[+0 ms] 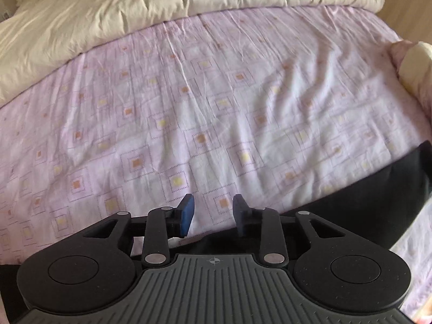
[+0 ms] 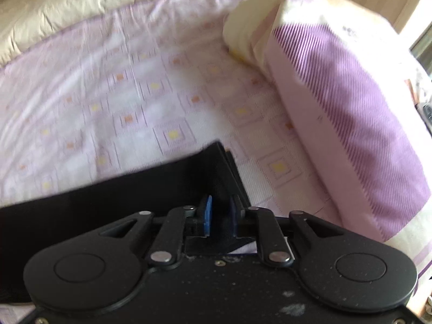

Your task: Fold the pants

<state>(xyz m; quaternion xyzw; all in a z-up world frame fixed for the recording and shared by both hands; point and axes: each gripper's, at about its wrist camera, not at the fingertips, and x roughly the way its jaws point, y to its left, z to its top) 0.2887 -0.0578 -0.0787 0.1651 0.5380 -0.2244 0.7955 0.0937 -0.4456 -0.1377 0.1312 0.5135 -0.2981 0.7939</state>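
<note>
While the black pants [image 2: 113, 189] lie flat on the bed [image 1: 189, 108], long axis running along its near edge toward the pillow [image 2: 351, 108], the right gripper [image 2: 220, 216] pinches a raised fold; the left gripper [image 1: 213, 213] hovers, jaws parted, empty.

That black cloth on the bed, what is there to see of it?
The black pants look like soft, dark, matte fabric, lying flat on the pink patterned bedsheet. In the right wrist view a squared end with several stacked layers shows, so they seem already folded over. A raised fold of that end sits between the fingers of the right gripper. In the left wrist view the pants run as a dark band beneath the left gripper, whose jaws stand apart with nothing between them.
</note>
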